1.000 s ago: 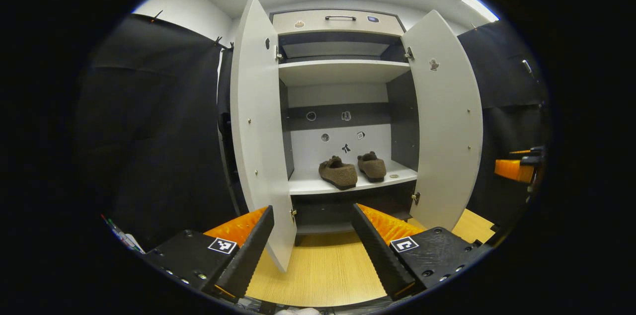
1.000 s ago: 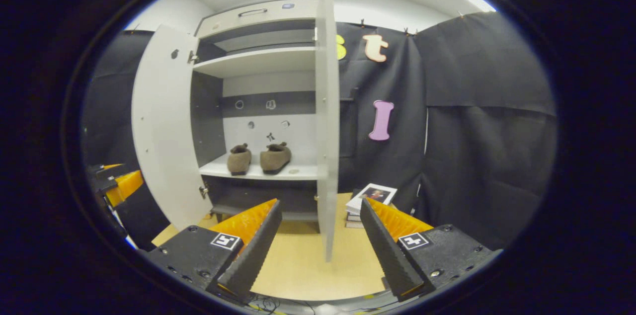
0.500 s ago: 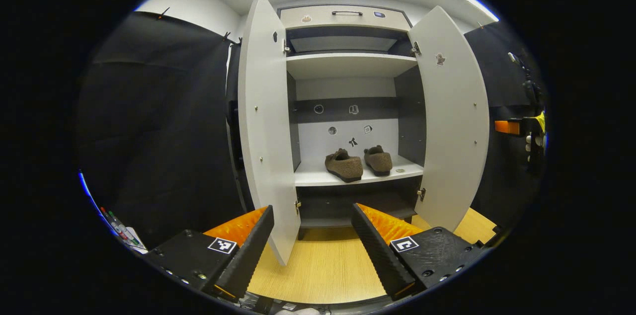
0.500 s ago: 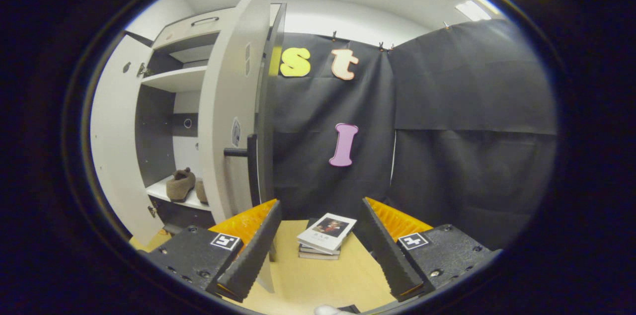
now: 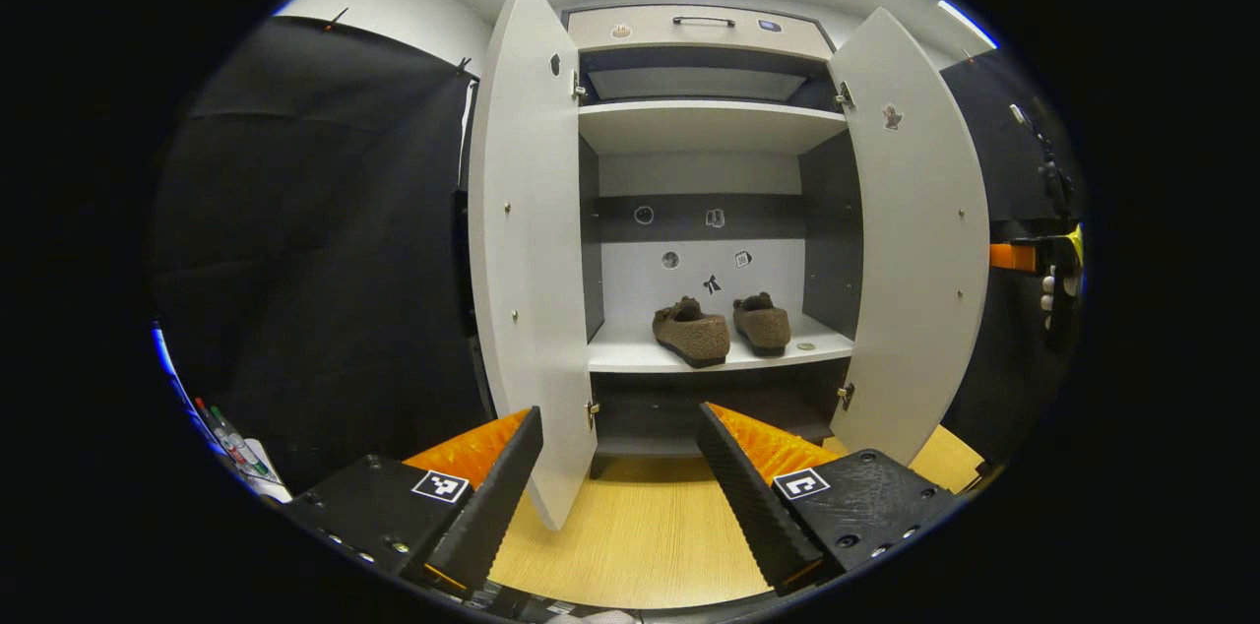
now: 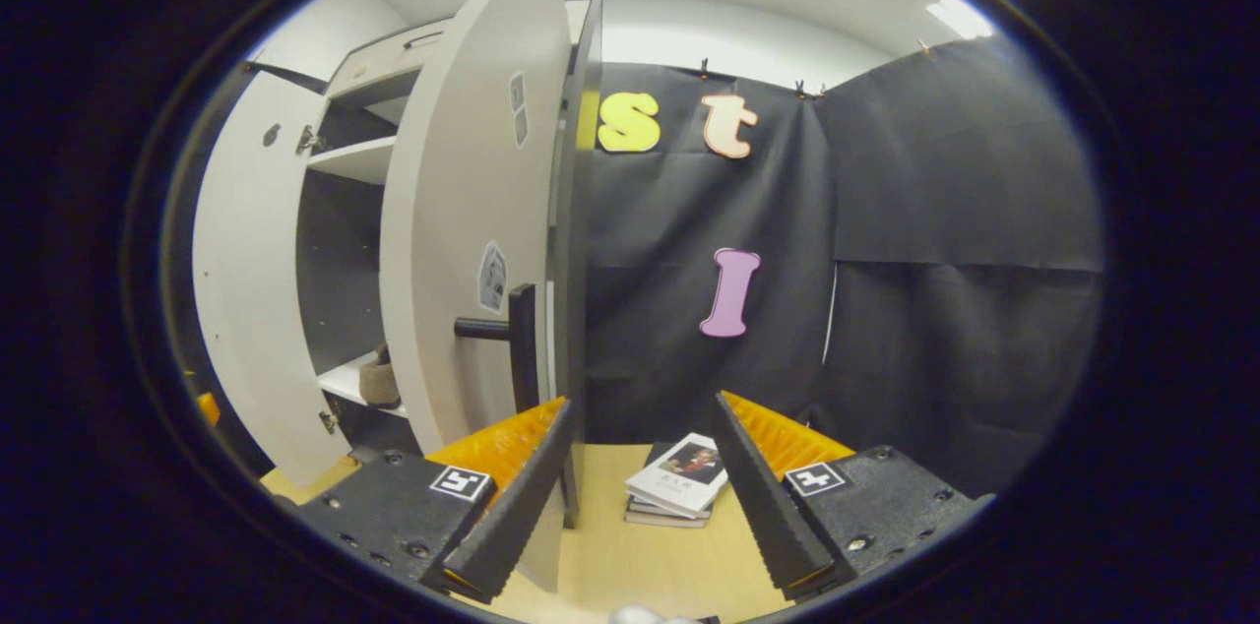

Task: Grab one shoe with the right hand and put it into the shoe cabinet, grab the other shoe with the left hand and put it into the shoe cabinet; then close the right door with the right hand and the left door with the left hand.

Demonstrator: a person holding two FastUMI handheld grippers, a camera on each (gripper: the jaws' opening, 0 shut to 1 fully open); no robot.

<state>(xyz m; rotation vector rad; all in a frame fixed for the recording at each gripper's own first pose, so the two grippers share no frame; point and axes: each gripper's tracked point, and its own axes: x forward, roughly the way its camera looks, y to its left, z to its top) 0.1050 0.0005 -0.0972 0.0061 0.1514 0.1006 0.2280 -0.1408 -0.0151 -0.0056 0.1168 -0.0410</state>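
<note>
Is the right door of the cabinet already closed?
No, in the left gripper view the right door stands wide open, and both shoes show on the shelf inside.

Inside the shoe cabinet (image 5: 704,127), two brown shoes (image 5: 722,329) sit side by side on its lower shelf, between its two open doors (image 5: 527,240).

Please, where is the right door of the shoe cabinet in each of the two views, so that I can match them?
Left gripper view: the right door stands open right of centre, inner face showing.
Right gripper view: the right door stands left of centre, outer face and black handle showing, beside the left finger.
Shared landmark: the brown shoes on the shelf; one peeks past the door.
</note>
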